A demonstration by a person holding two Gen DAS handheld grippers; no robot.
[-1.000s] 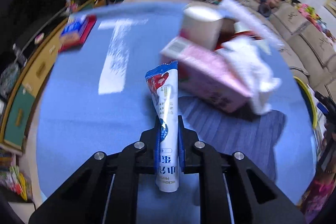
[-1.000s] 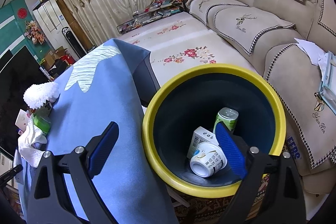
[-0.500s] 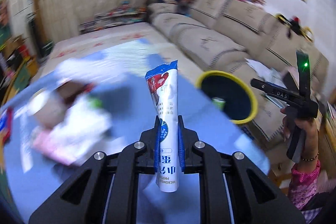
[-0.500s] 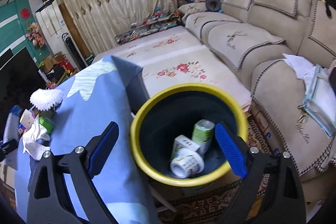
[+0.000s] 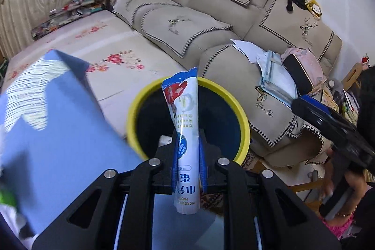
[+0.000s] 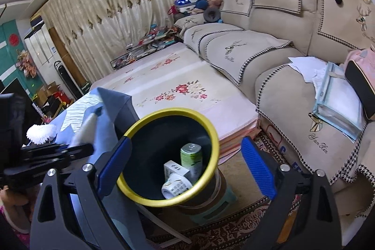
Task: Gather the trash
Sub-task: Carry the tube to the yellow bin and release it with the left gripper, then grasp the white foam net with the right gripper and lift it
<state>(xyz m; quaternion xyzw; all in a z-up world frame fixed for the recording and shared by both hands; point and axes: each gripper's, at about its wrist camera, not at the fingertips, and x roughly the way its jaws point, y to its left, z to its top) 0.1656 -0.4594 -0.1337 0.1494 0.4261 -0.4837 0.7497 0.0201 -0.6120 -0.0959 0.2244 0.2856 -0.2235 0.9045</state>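
The left gripper (image 5: 187,144) was clamped tight on a long white snack wrapper (image 5: 184,123) with blue edges and a red picture near its sealed top. The wrapper stood upright between the blue pads, its lower end hanging below them toward the handle and its upper half rising well clear of the fingertips. Seen along that gripper, the wrapper crossed in front of the mouth of a yellow-rimmed bin (image 5: 236,107), so the grip sat over the near edge of the bin, beside the corner of the table under its blue cloth (image 5: 58,137).

The right gripper (image 6: 185,163) stood with its jaws spread wide and nothing between its blue pads (image 6: 256,168). From its own view the bin (image 6: 145,196) lay just ahead and below, framed between the two fingers but touched by neither. Inside the dark bin lay a green can (image 6: 192,156), a small white carton (image 6: 174,169) and a white paper cup (image 6: 175,186) on its side, all bunched toward the near wall. The bin stood on a pale green stool (image 6: 218,203) on a patterned rug, close to the beige sofa (image 6: 269,48).

At the left of that view the other gripper showed with the wrapper sticking up from it, blurred, and a white fluffy thing (image 6: 41,132) sat on the cloth beyond.
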